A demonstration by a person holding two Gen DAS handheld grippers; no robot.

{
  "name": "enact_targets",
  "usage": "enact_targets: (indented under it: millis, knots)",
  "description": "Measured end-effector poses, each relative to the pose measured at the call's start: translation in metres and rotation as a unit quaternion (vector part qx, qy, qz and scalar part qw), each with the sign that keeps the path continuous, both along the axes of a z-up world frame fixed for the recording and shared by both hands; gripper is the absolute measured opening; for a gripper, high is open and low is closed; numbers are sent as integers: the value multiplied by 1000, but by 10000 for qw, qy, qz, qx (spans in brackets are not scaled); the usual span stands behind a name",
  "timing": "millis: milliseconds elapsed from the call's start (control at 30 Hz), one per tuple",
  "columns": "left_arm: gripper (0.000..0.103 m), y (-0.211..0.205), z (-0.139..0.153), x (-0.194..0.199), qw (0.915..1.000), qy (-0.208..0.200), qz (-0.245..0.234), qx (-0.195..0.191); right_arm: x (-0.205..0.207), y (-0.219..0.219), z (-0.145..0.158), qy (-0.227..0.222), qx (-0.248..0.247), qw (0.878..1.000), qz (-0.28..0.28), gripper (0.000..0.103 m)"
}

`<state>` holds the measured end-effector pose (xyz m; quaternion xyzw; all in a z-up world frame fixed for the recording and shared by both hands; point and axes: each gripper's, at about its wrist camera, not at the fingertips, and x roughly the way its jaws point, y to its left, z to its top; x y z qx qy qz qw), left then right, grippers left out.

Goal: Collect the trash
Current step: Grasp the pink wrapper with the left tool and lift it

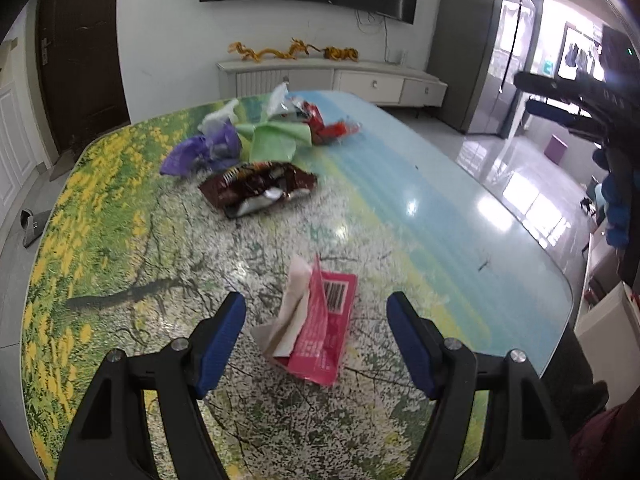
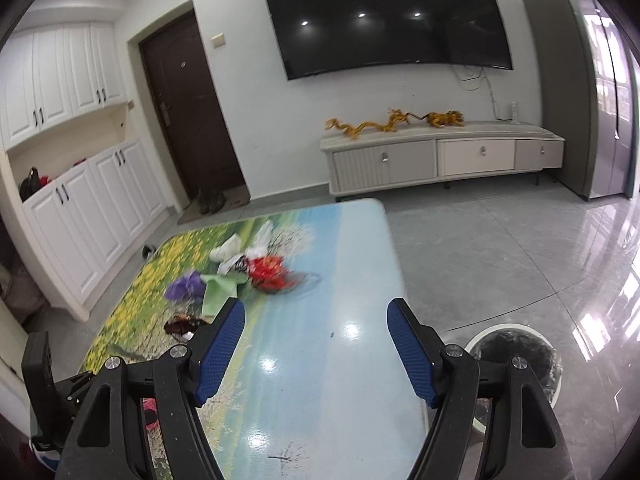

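Note:
My left gripper [image 1: 316, 304] is open above the table [image 1: 440, 208], its blue pads either side of a pink wrapper [image 1: 326, 332] with a crumpled tissue [image 1: 290, 316] tucked against it. Farther off lie a brown snack bag [image 1: 258, 190], a purple bag [image 1: 204, 152], a green sheet [image 1: 274, 140], a red wrapper [image 1: 326, 126] and a white wrapper [image 1: 218, 118]. My right gripper [image 2: 316, 308] is open and empty above the table's blue side [image 2: 332, 352]. The same pile shows beyond it, with the red wrapper [image 2: 270, 270] and purple bag [image 2: 186, 286].
A white trash bin with a black liner [image 2: 516, 356] stands on the floor right of the table. A TV cabinet [image 2: 444, 158], a dark door [image 2: 188, 108] and white cupboards [image 2: 80, 200] line the far walls. A grey slipper [image 1: 32, 226] lies on the floor left.

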<state>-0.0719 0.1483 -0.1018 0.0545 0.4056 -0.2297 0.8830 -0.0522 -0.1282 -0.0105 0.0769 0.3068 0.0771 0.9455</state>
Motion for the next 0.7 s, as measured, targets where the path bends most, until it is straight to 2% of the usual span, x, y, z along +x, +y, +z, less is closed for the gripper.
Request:
enact_targets:
  millis: [133, 233, 333, 433, 500, 700]
  knots:
    - [70, 2, -10, 5, 9999, 130, -18, 34, 11, 18, -11, 184, -42, 9996, 233, 72]
    - [65, 4, -15, 10, 9997, 246, -44, 5, 19, 33, -22, 310, -95, 9985, 440, 72]
    - [56, 2, -17, 10, 9995, 267, -159, 43, 28, 47, -31, 434, -143, 9969, 638, 72]
    - [42, -1, -17, 9, 9996, 192, -184, 131, 35, 59, -39, 544, -162, 9949, 830, 72]
    - [34, 3, -16, 11, 9997, 200, -139, 47, 41, 69, -45, 624, -197, 9930, 979, 72]
    - [32, 27, -16, 20, 9986, 313, 243, -355, 59, 110, -62, 847, -288, 9835, 1573, 72]
